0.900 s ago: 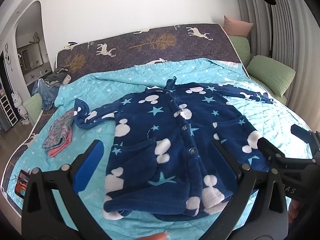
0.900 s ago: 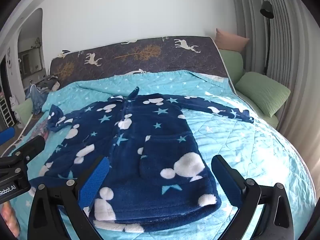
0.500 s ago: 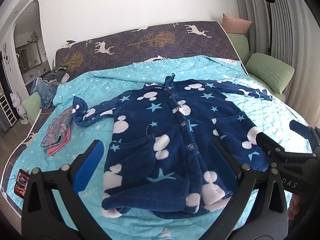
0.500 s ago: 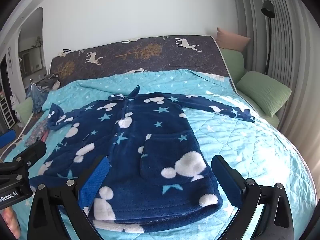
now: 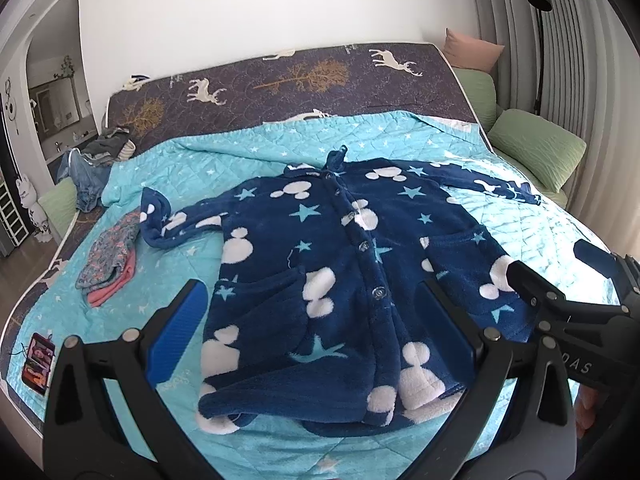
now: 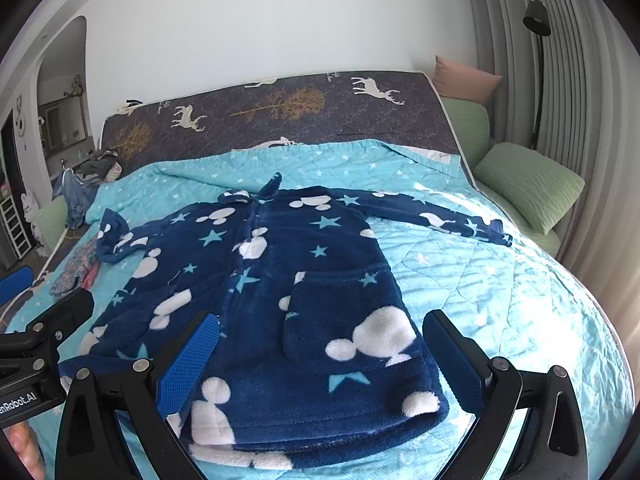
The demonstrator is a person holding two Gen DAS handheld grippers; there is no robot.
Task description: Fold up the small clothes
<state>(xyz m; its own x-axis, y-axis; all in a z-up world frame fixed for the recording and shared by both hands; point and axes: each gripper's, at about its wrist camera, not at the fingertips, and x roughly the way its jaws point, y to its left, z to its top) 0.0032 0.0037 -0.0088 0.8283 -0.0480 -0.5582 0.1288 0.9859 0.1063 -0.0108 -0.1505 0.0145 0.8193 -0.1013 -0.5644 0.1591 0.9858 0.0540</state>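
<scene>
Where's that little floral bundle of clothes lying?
In the left wrist view, the floral bundle lies on the turquoise quilt near the bed's left edge, just left of the blue robe and its left sleeve.

Both wrist views face the headboard (image 5: 304, 80) (sharing the robe (image 6: 280, 300)).

Green pillow (image 5: 536, 148), floor lamp (image 5: 540, 40), phone (image 5: 38, 358) at the quilt's (image 5: 224, 168) near corner

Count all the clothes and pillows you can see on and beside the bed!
Navy fleece robe with white spots and stars: 1
Small folded floral and pink clothes: 1 stack
Heap of denim and dark clothes: 1
Green pillows: 2
Pink pillow: 1
Total: 6
</scene>
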